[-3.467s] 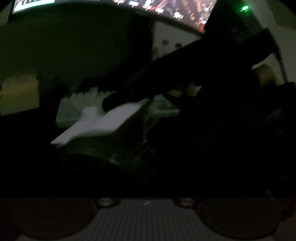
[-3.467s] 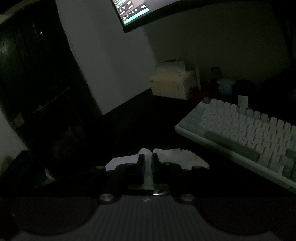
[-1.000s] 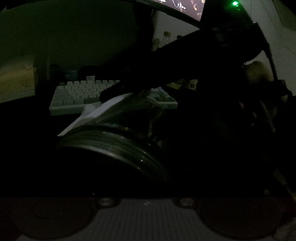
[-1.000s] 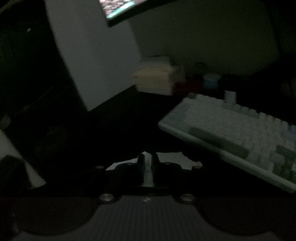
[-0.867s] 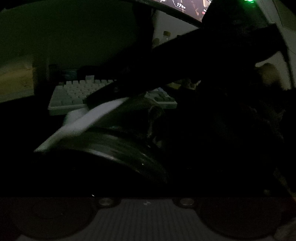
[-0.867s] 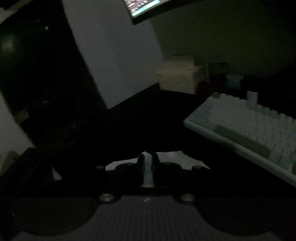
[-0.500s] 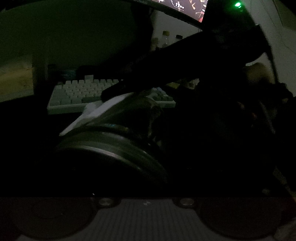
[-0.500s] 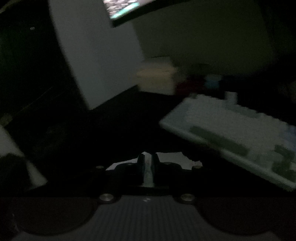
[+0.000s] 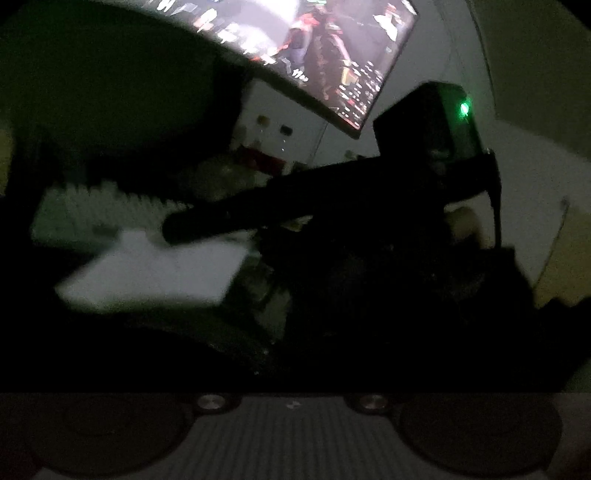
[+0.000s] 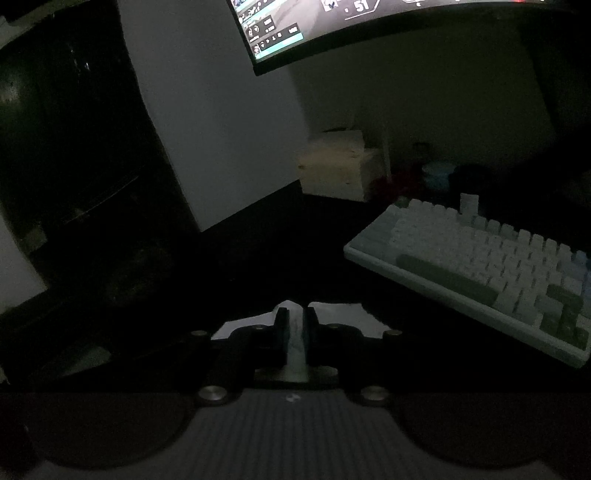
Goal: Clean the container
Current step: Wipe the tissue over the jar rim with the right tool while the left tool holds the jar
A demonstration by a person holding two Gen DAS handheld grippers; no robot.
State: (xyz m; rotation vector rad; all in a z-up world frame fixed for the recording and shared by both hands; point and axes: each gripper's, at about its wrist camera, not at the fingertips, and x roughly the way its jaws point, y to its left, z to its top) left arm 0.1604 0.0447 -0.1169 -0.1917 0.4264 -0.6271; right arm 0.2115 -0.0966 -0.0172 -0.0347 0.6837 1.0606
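The scene is very dark. In the left wrist view my right gripper (image 9: pixel 173 229) reaches in from the right as a black shape with a green light, shut on a white tissue (image 9: pixel 155 273). Under the tissue's right edge a dim glassy container (image 9: pixel 258 295) shows; its outline is lost in shadow. In the right wrist view the right gripper (image 10: pixel 294 314) pinches the tissue (image 10: pixel 340 314), which spreads beyond both fingers. My left gripper's fingers are hidden in the dark; its jaws are closing, and I cannot tell whether anything is between them.
A pale keyboard (image 10: pixel 480 266) lies at the right on the dark desk. A lit monitor (image 10: pixel 369 22) hangs above. A cardboard box (image 10: pixel 332 166) and small jars (image 10: pixel 437 171) stand at the back. A white panel (image 10: pixel 214 129) rises at the left.
The left view has tipped upward, showing much more of the monitor. The container's round rim, large in the lower view before, has sunk into shadow. The tissue now spreads wider and lower left.
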